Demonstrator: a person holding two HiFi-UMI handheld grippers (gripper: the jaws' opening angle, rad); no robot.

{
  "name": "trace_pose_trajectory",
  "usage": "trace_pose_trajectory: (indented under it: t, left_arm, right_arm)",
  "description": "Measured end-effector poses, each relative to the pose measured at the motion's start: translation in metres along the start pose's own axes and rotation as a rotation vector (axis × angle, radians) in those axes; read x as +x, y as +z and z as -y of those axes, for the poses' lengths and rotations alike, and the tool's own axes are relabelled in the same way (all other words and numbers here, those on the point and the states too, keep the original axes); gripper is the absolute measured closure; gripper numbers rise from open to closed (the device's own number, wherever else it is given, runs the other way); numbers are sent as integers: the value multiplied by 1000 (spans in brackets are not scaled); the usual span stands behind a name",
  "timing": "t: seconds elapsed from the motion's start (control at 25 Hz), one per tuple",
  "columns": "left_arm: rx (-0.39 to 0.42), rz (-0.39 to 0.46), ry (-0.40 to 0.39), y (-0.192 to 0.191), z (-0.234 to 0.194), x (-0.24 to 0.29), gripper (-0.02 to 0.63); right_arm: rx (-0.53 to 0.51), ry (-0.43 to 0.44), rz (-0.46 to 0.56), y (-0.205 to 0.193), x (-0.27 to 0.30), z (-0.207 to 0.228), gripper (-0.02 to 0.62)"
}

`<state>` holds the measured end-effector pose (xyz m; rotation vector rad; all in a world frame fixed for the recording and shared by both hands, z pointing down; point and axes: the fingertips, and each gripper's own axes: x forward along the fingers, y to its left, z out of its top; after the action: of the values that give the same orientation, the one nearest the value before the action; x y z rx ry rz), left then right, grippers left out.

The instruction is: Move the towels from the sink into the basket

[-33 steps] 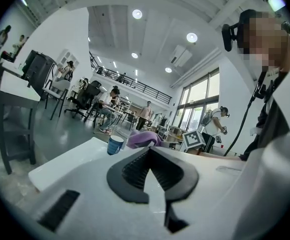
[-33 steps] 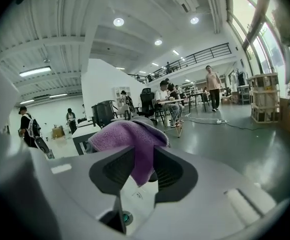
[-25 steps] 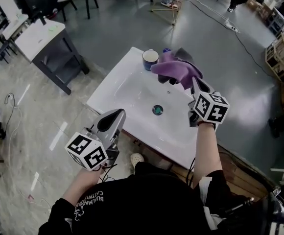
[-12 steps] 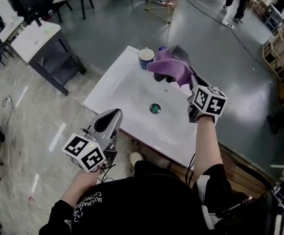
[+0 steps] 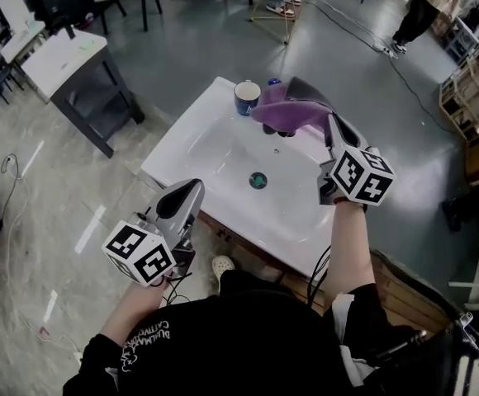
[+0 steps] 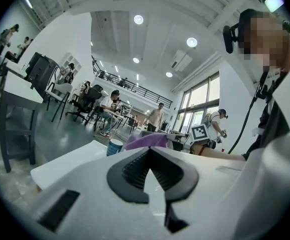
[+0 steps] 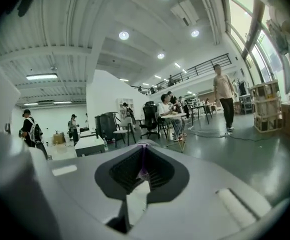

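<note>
The purple towel [image 5: 287, 114] is clamped in your right gripper [image 5: 301, 91]. In the right gripper view a thin purple strip of the towel [image 7: 143, 173] shows between the ribbed pads, where the right gripper's [image 7: 143, 147] jaws have just been closing onto it. From the head view, the cloth bunches under the grey jaw tips and hangs clear of the basin, above the far rim of the white sink [image 5: 215, 151]. It is just beside the blue cup [image 5: 247, 97] that stands on that rim. Your right forearm reaches across the sink's near right corner, with the marker cube [image 5: 362, 176] close to your wrist.

Your left gripper [image 5: 192, 190] is closed with nothing in it. In the left gripper view the tips of the left gripper [image 6: 149, 148] meet, and past them you see the towel [image 6: 147, 140] and the cup [image 6: 115, 147] across the basin. You hold this gripper level, just off the sink's near left edge, well apart from the towel.

The sink's bowl is bare around the green drain [image 5: 258, 180]. Beyond the sink, a dark table [image 5: 66, 56] with a white top stands on the grey floor at the left. A person [image 5: 425, 7] is walking at the far right of the room.
</note>
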<state>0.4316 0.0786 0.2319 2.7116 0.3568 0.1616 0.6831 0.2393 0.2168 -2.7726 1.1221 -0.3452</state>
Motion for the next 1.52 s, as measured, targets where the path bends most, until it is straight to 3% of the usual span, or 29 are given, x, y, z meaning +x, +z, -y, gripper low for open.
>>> trace_pose_trajectory:
  t: [0.32,0.64,0.88,1.32,1.52]
  left_arm:
    - [37,43,-40,13,38,-14,603]
    - [31,124,-12,26,70,-61,603]
    - [34,178,54,33,83,-124,603]
    - [55,304,320,26,78,-297,603]
    - [16,376,468,16,63,-369,603]
  right_arm:
    - [-98,172,201,84,-65,-76,571]
    - [-155,350,244,109,-133,-162,571]
    - [-167,472,206,92,-163,-233,571]
    - [-162,770,86,17,-207,-393,571]
    - [-190,919,-4,-23,-215,-470,571]
